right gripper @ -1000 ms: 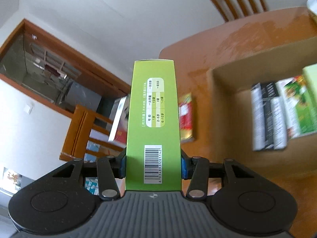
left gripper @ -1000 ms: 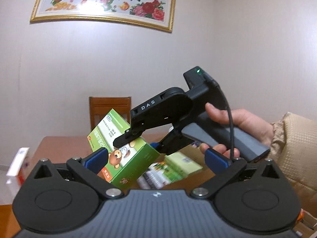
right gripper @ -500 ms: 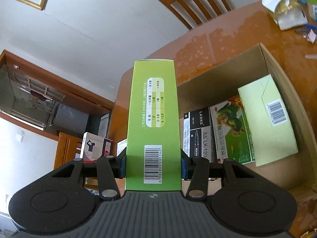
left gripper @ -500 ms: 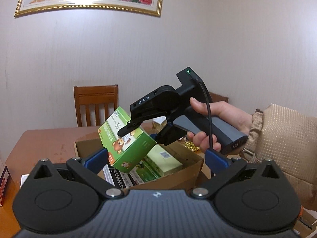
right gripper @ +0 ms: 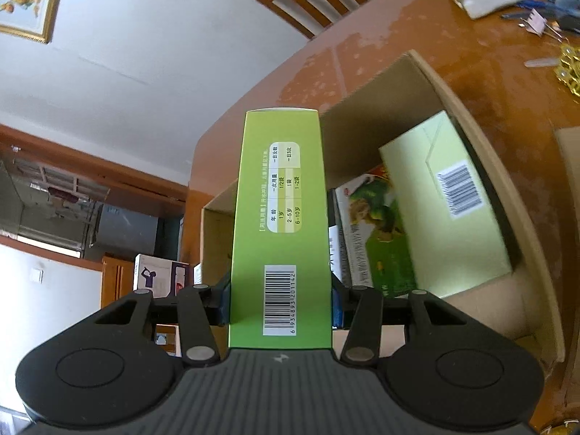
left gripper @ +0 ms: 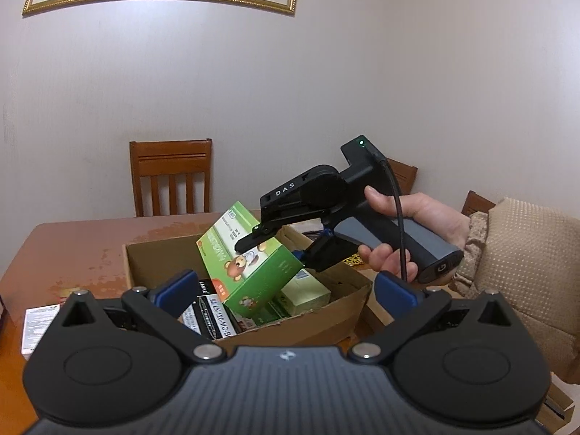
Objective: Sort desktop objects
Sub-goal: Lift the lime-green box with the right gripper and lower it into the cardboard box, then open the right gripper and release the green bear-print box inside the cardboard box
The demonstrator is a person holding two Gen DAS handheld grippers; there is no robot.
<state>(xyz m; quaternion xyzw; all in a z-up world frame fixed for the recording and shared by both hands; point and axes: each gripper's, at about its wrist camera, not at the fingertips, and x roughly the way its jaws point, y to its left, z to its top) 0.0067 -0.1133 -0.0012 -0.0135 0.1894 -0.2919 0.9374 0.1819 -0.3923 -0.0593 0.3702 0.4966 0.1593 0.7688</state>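
The right gripper (left gripper: 275, 250) is clamped on a green medicine carton (left gripper: 250, 264) printed with a cartoon bear, its blue pads (right gripper: 223, 302) pressed against the carton's two long sides. The carton hangs tilted over the open cardboard box (left gripper: 326, 322) on the brown wooden table (left gripper: 72, 250), above a black LANKE box (left gripper: 214, 315) and a pale green carton (right gripper: 446, 210) lying inside. The left gripper (left gripper: 286, 290) stands near the box's near wall, jaws apart, nothing between them.
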